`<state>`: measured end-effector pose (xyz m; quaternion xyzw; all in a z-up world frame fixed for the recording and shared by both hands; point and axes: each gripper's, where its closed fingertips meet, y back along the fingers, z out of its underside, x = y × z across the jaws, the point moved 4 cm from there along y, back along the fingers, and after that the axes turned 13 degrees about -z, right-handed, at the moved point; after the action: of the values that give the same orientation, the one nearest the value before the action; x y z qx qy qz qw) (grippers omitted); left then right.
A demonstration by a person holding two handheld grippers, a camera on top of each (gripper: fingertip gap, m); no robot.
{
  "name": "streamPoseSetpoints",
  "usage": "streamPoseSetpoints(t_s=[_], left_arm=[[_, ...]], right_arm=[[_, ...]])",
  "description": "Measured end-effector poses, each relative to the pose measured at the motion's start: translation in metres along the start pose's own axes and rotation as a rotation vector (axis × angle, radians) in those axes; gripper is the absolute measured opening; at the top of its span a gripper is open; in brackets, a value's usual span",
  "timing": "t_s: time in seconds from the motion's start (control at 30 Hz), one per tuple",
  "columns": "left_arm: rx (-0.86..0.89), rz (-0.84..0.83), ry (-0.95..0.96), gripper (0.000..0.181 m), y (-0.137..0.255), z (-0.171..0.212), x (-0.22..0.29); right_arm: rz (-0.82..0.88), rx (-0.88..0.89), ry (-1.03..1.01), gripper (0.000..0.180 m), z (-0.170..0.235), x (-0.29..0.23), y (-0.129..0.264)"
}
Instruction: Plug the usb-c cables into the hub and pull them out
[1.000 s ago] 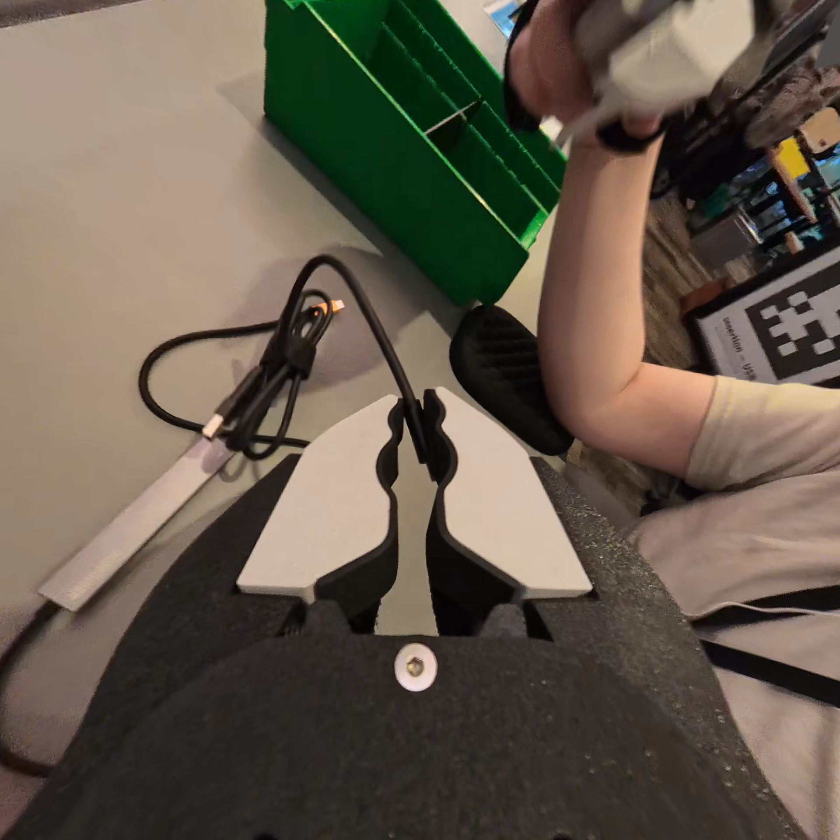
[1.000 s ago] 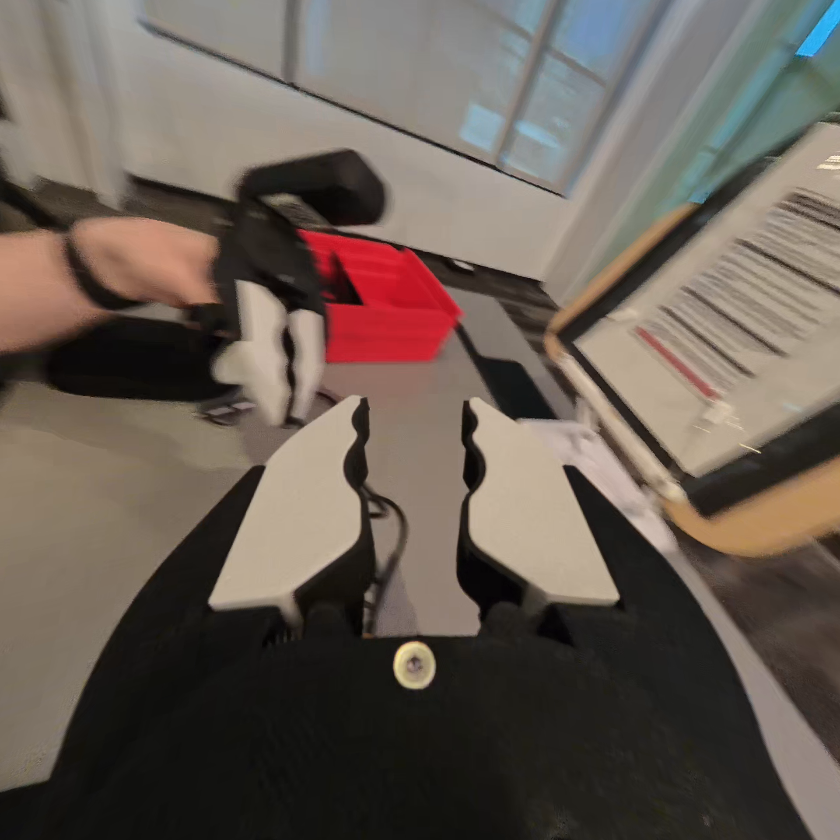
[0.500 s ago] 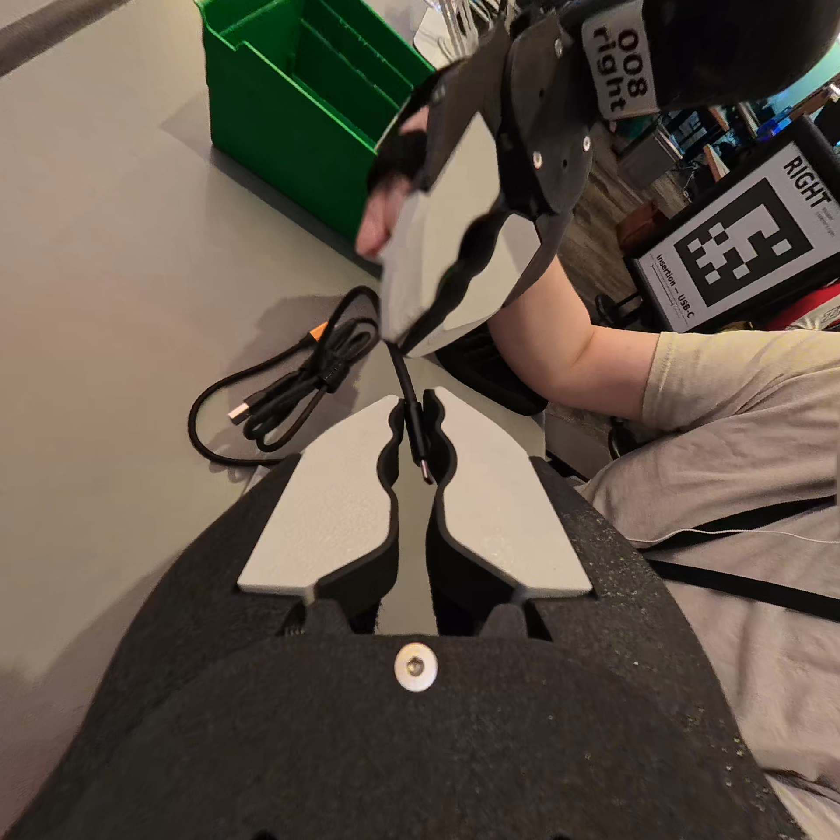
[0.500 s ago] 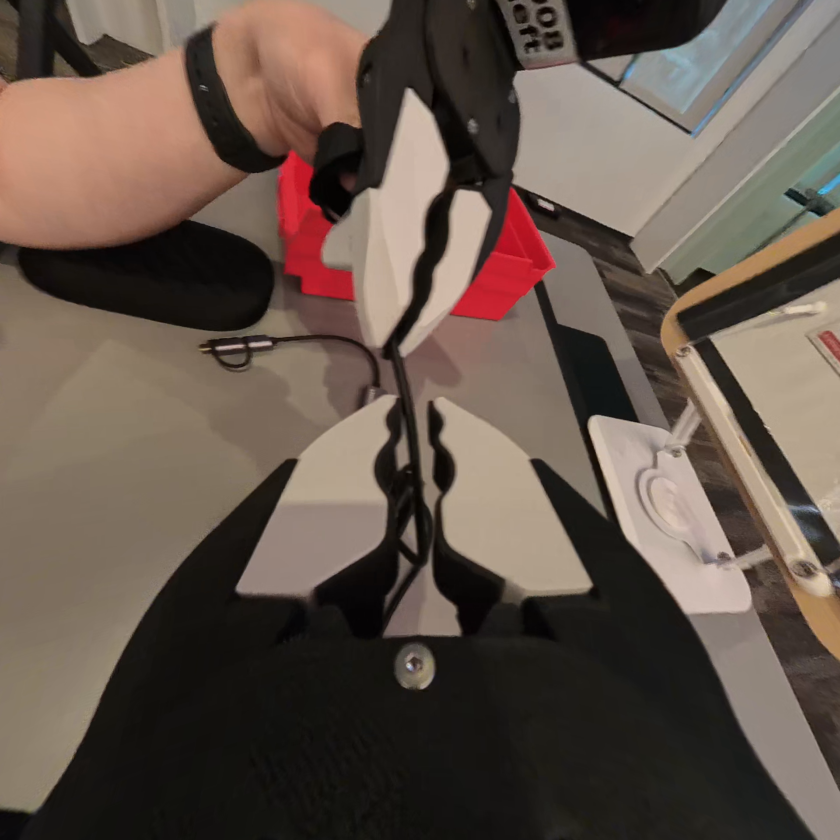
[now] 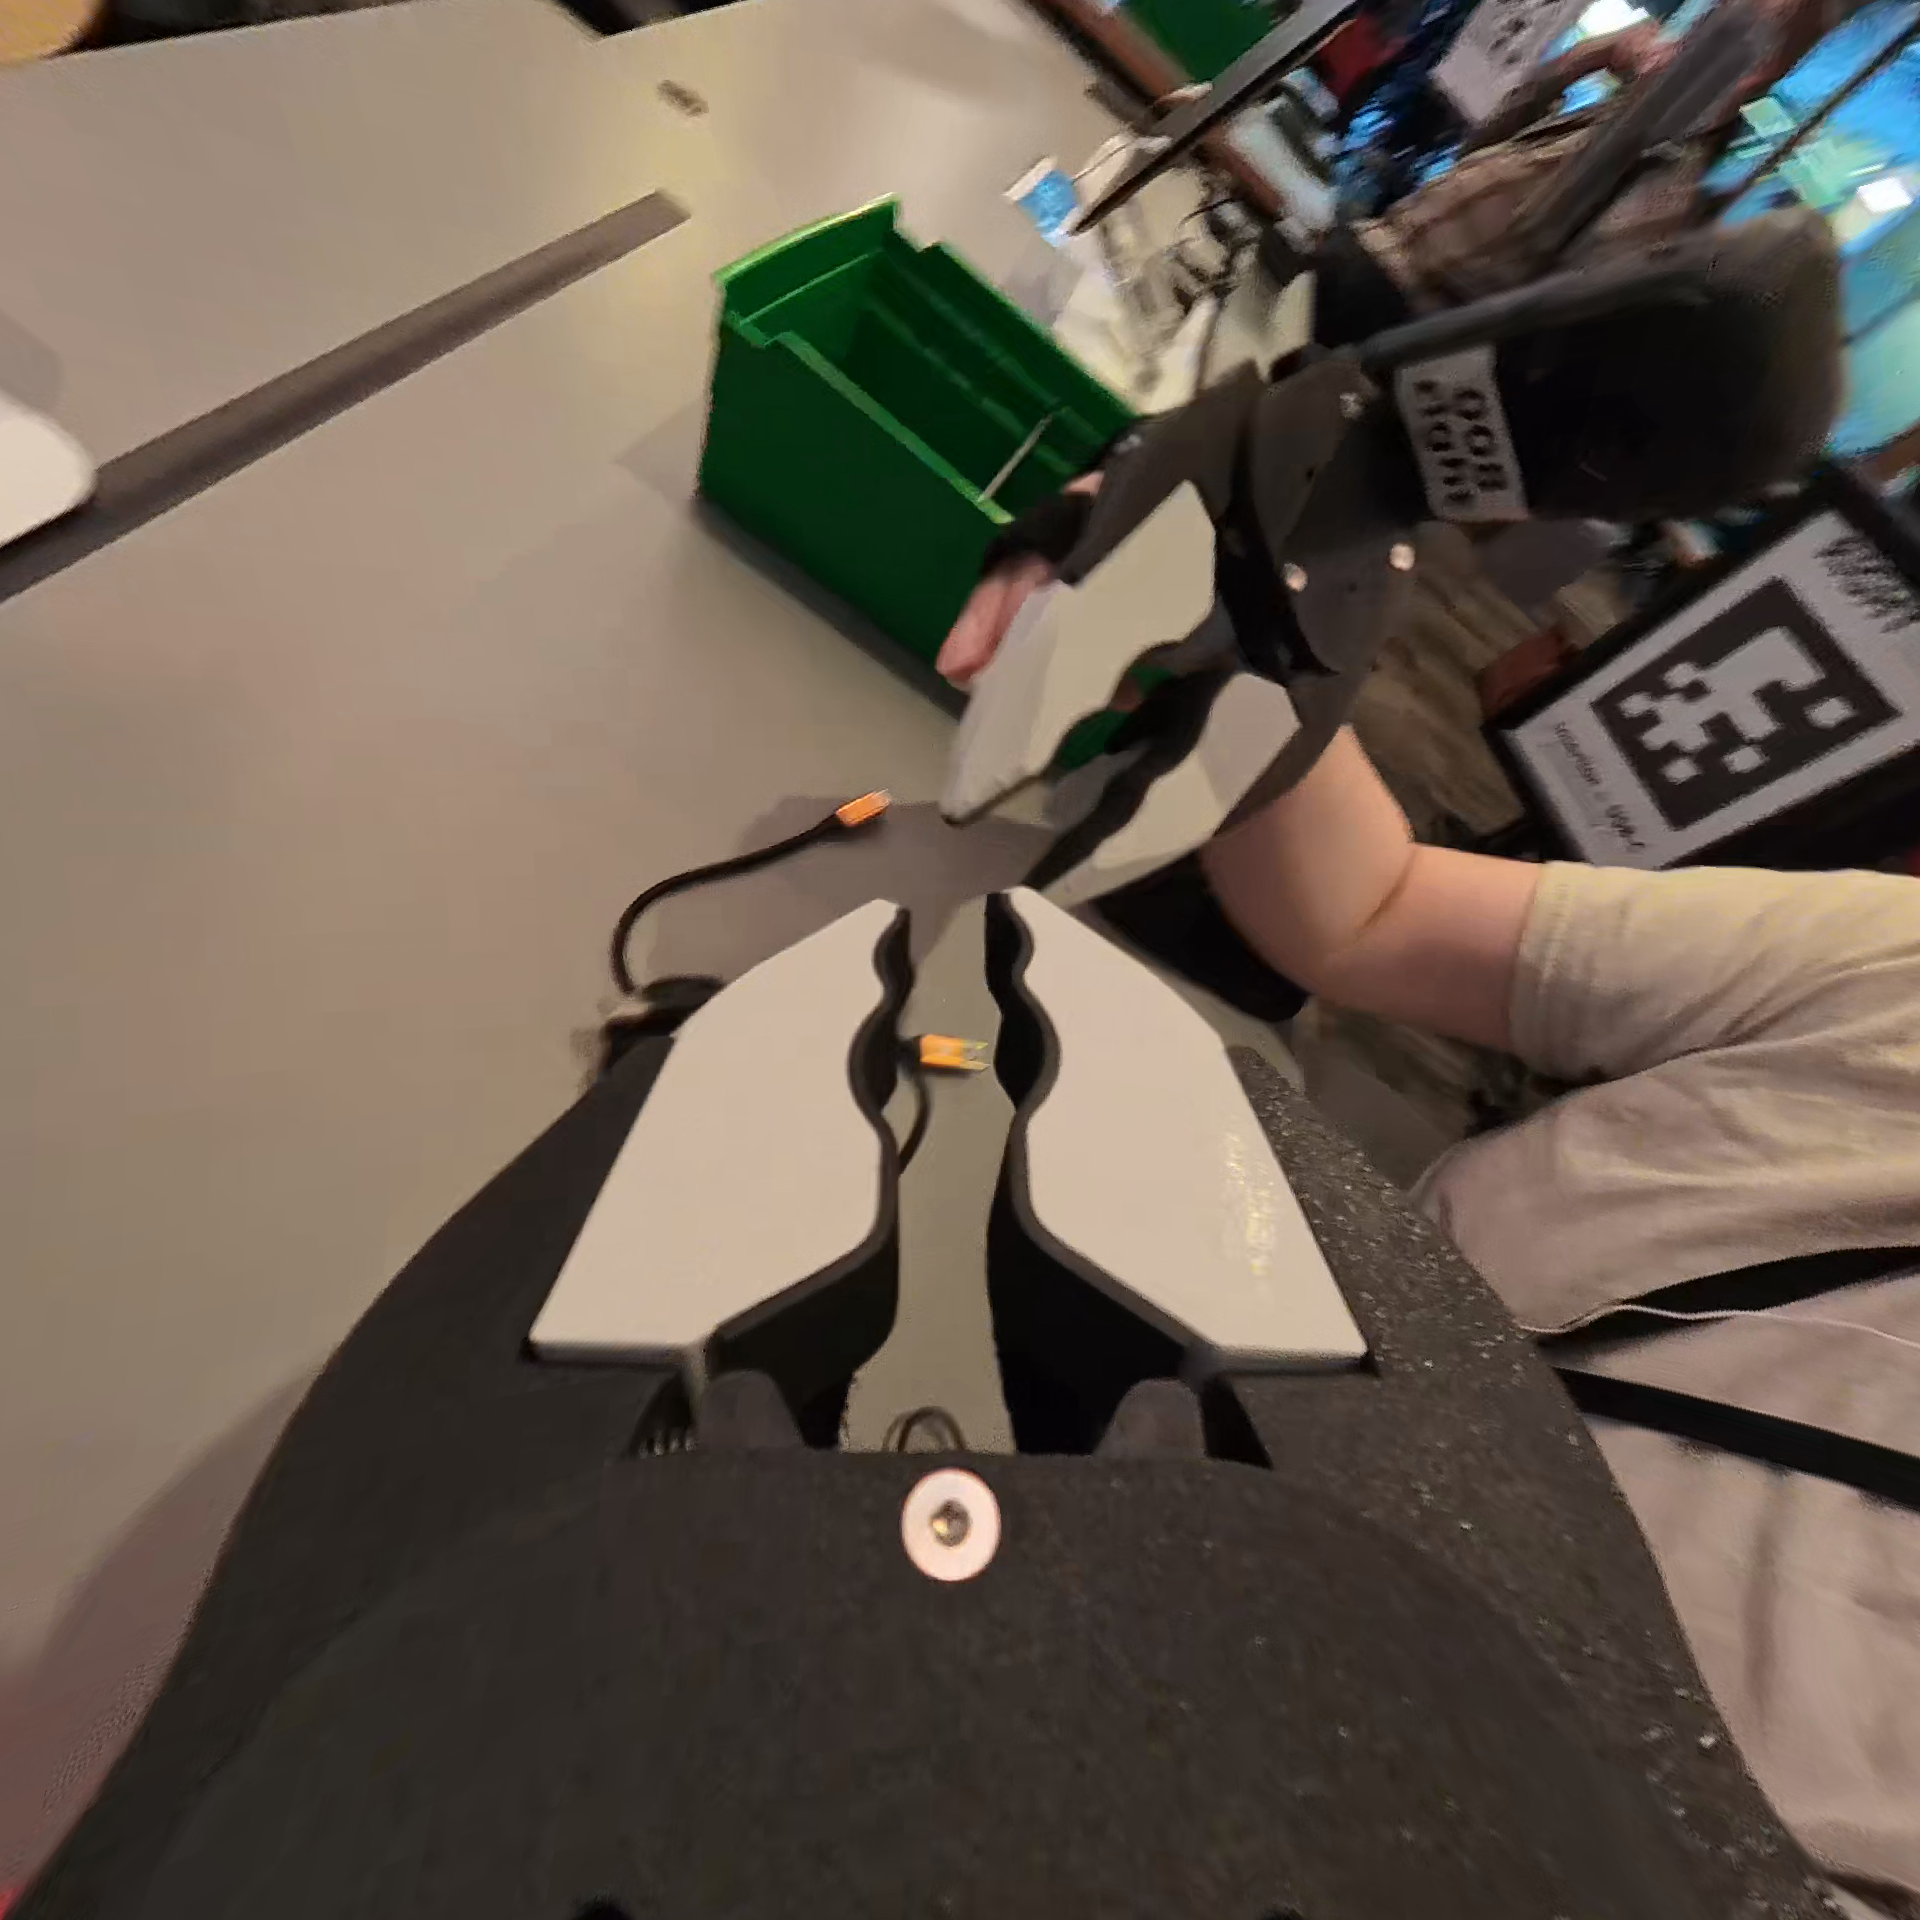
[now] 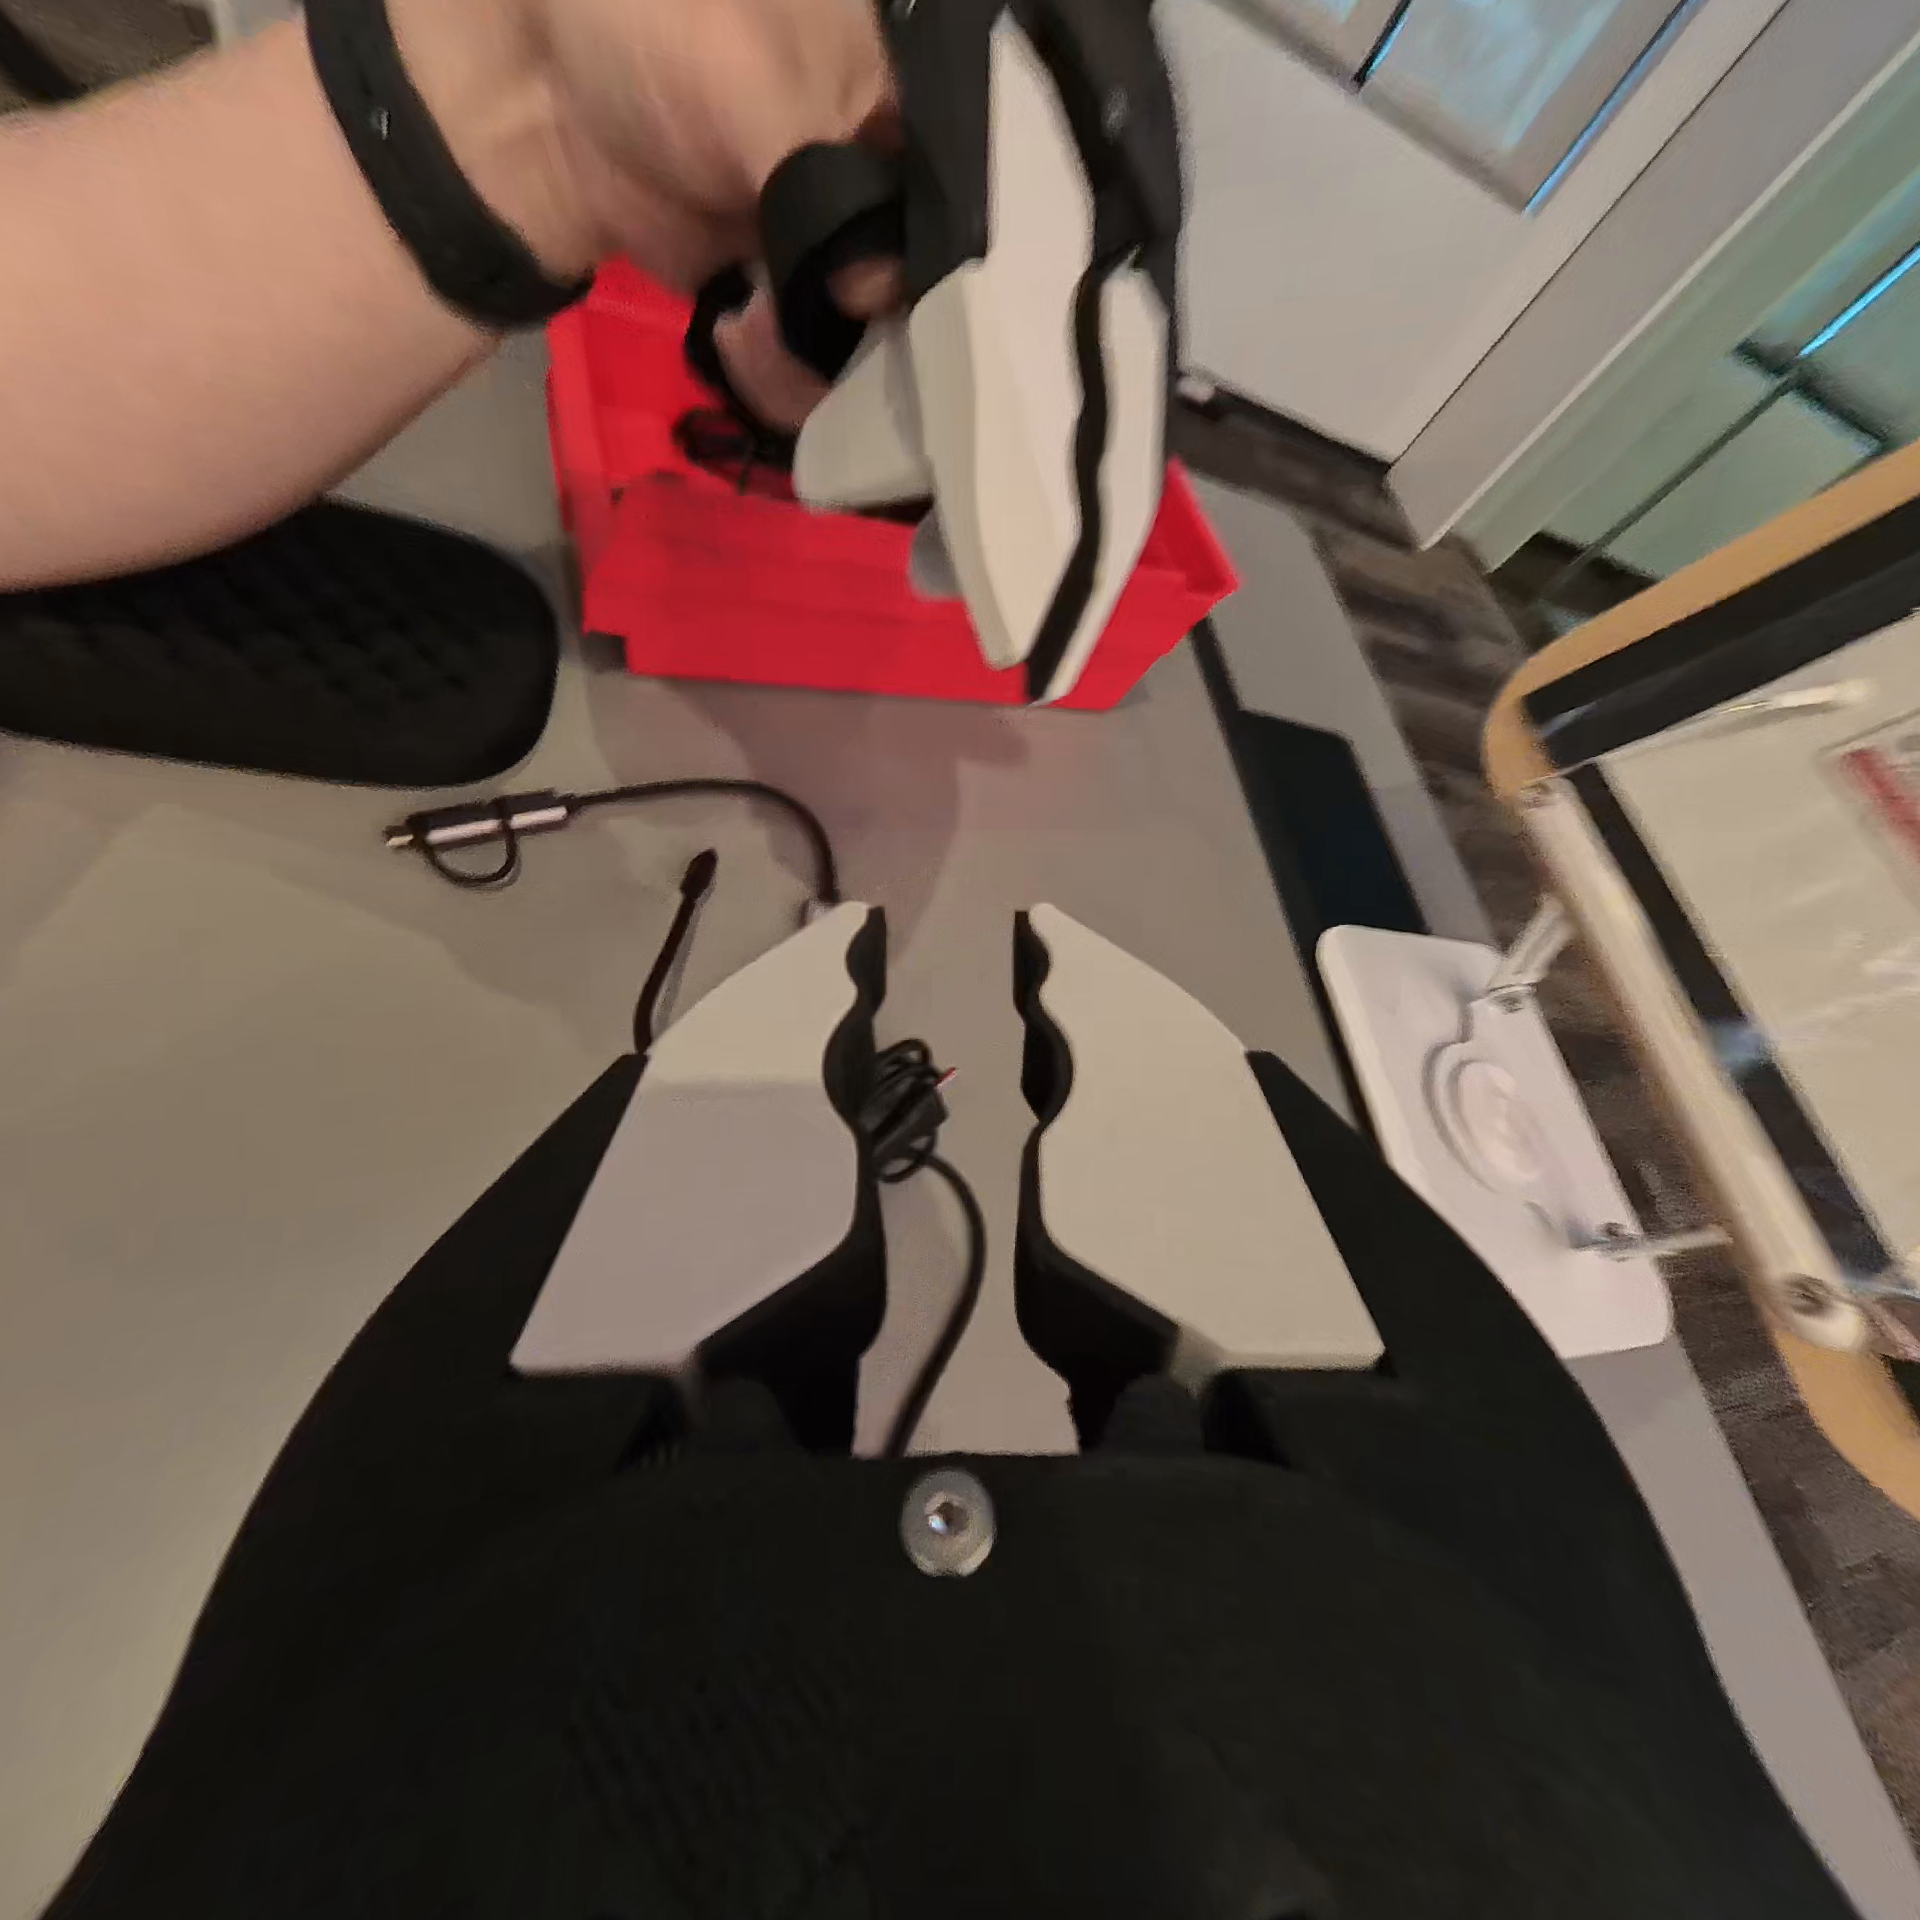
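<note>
My left gripper (image 5: 945, 909) is slightly open and empty, held above the grey table (image 5: 312, 727). An orange-tipped cable plug (image 5: 951, 1051) lies on the table below its fingers. A second orange plug (image 5: 862, 808) on a black cable lies farther off. My right gripper (image 6: 948, 920) is open and empty over a bundled black cable (image 6: 899, 1101). A loose black plug (image 6: 701, 868) and a multi-head adapter cable (image 6: 478, 831) lie to its left. Each gripper shows in the other's view: the right (image 5: 1091, 727) and the left (image 6: 1039, 436). The hub is not in view.
A green divided bin (image 5: 862, 468) stands behind the cables. A red bin (image 6: 831, 623) and a black padded rest (image 6: 260, 644) lie on the left side in the right wrist view. A white stand base (image 6: 1475, 1122) and a framed board (image 6: 1766, 831) are at the right. The person's arm (image 5: 1351, 935) crosses the table's edge. About 5 cm separates my left fingertips from my right.
Both grippers held the black cable between them. Now both have opened and let it go, the cable lies on the table, and the grippers have moved apart.
</note>
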<state>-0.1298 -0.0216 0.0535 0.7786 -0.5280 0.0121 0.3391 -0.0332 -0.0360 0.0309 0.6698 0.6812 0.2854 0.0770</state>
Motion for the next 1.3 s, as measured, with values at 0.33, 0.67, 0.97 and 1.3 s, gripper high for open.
streamPoseSetpoints(t_s=[0.33, 0.67, 0.97, 1.3], left_arm=[[0.117, -0.204, -0.042, 0.013, 0.056, -0.006, -0.003], [0.237, -0.122, 0.136, 0.027, 0.065, -0.018, -0.014], [0.252, 0.102, 0.088, 0.033, 0.05, -0.027, 0.014], [0.13, 0.129, 0.17, 0.011, 0.007, -0.021, 0.013]], right_arm=[[-0.314, -0.429, 0.189, 0.028, 0.063, -0.061, -0.122], [-0.033, -0.368, 0.183, 0.004, 0.036, -0.014, -0.064], [0.346, -0.252, 0.208, 0.005, -0.019, 0.014, 0.015], [0.408, -0.264, 0.272, 0.004, -0.024, 0.016, 0.015]])
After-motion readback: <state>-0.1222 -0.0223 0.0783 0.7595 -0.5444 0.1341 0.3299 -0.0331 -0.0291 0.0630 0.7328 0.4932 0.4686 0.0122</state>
